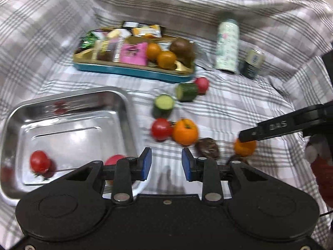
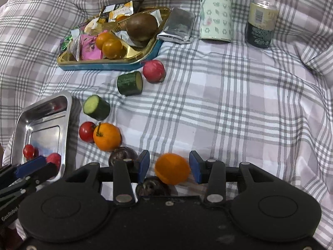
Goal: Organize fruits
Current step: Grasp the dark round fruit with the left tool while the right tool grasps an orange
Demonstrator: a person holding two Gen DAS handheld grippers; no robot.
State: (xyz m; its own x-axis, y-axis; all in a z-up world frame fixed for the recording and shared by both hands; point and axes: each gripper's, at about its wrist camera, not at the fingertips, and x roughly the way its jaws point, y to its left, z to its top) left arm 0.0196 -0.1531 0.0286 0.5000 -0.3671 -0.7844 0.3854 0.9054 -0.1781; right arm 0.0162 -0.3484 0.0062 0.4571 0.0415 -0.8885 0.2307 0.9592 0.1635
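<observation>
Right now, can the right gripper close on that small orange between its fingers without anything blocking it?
Probably yes. The right gripper is open with the small orange between its pads and gaps on both sides. A dark mushroom lies just beneath it and could get nudged.

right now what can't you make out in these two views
- Right gripper: whether its pads touch the orange; gaps seem to show in the right wrist view, and its finger hides this in the left.
- Dark lump under that orange: half hidden by the gripper body, unidentifiable.
- Steel tray: near edge hidden behind the left gripper.
- Jar label: too small to read.
</observation>
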